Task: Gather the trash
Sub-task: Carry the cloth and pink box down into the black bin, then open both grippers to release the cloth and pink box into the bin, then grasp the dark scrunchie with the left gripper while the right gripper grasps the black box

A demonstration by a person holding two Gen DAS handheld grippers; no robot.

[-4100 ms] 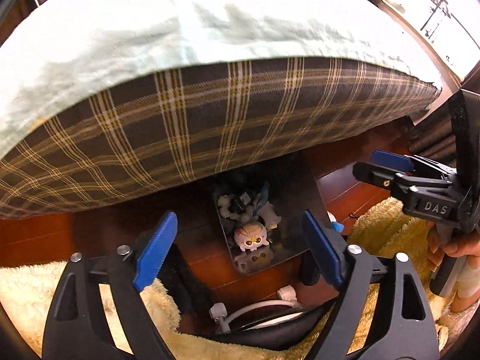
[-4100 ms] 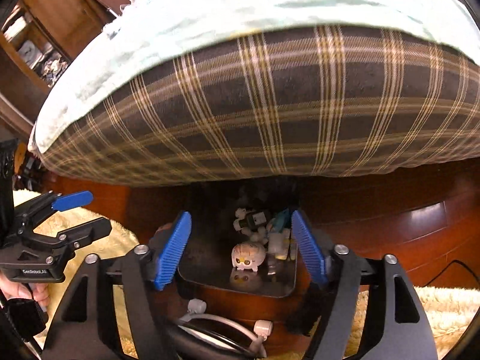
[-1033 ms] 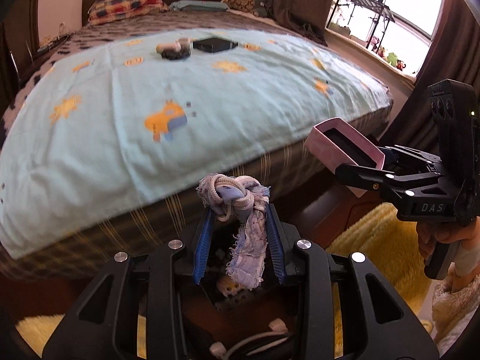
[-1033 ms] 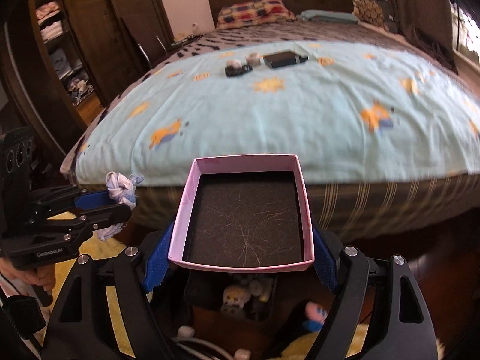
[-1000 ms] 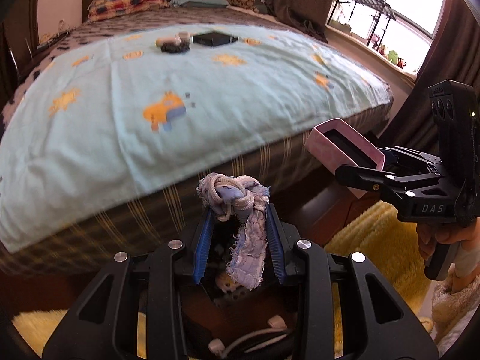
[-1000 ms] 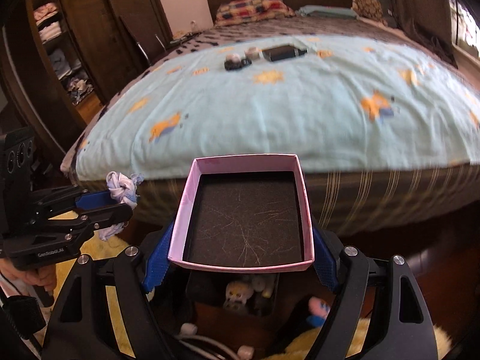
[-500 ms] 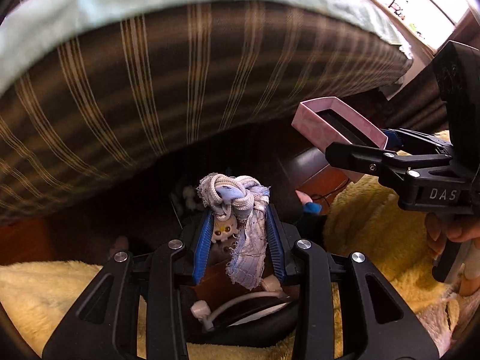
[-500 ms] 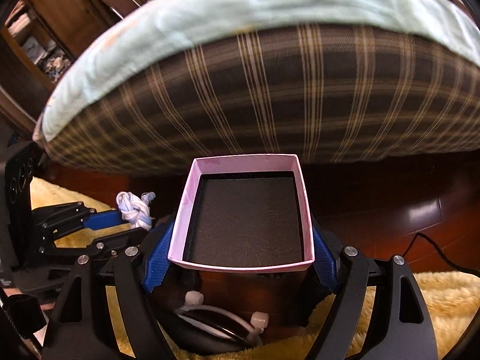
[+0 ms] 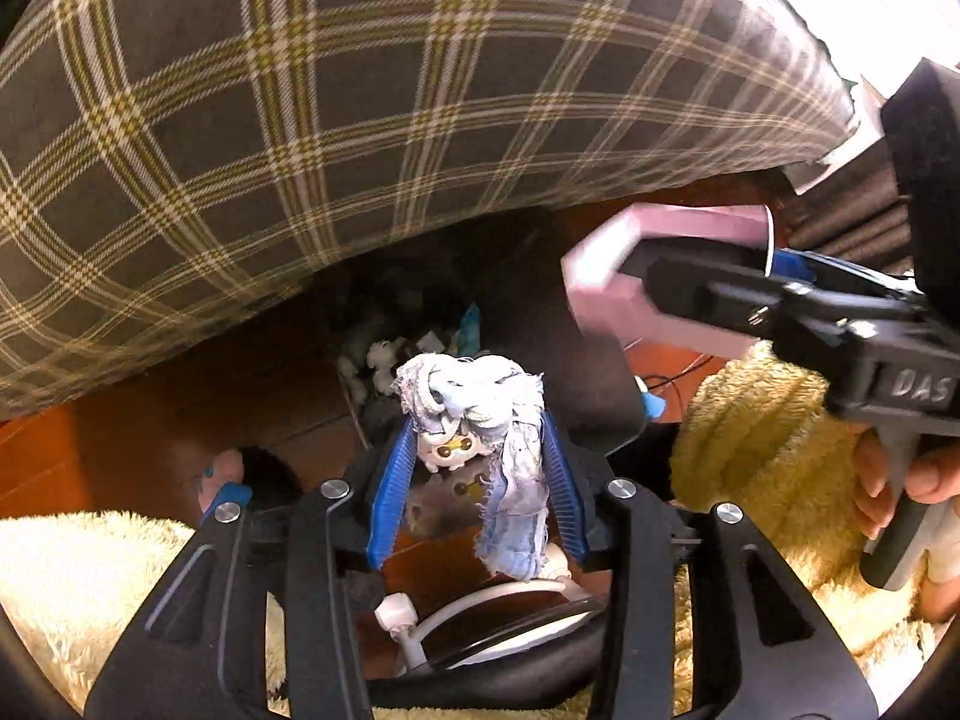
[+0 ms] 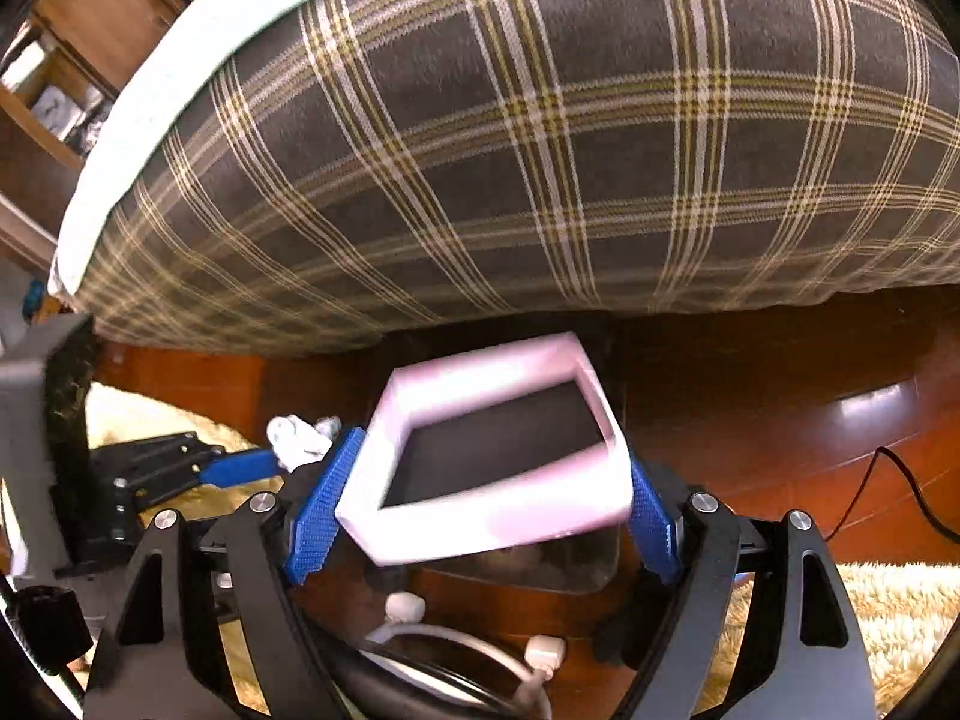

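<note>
My left gripper (image 9: 478, 426) holds a knotted blue-white rag (image 9: 474, 396) at its blue pad tips. Its jaws are opening, and the rag's tail hangs along the right pad. Below it stands a dark bin (image 9: 600, 372) holding small toys, among them a white cat figure (image 9: 447, 450). My right gripper (image 10: 486, 498) carries a pink box (image 10: 498, 516) with a black inside. The box sits askew and blurred between the pads, which touch its sides. From the left wrist view, the pink box (image 9: 606, 294) and right gripper (image 9: 780, 294) hover over the bin's right side.
The plaid side of the mattress (image 9: 360, 120) overhangs the bin closely. A yellow shaggy rug (image 9: 750, 432) lies on the red wooden floor (image 10: 780, 420). A white cable with plugs (image 9: 420, 612) lies near me, a thin red cable (image 10: 900, 480) at right. A hand (image 9: 924, 480) grips the right tool.
Both grippers have sunk from above the bed to just over the bin at the mattress side. The pink box has tipped askew. The left pads have spread slightly around the rag.
</note>
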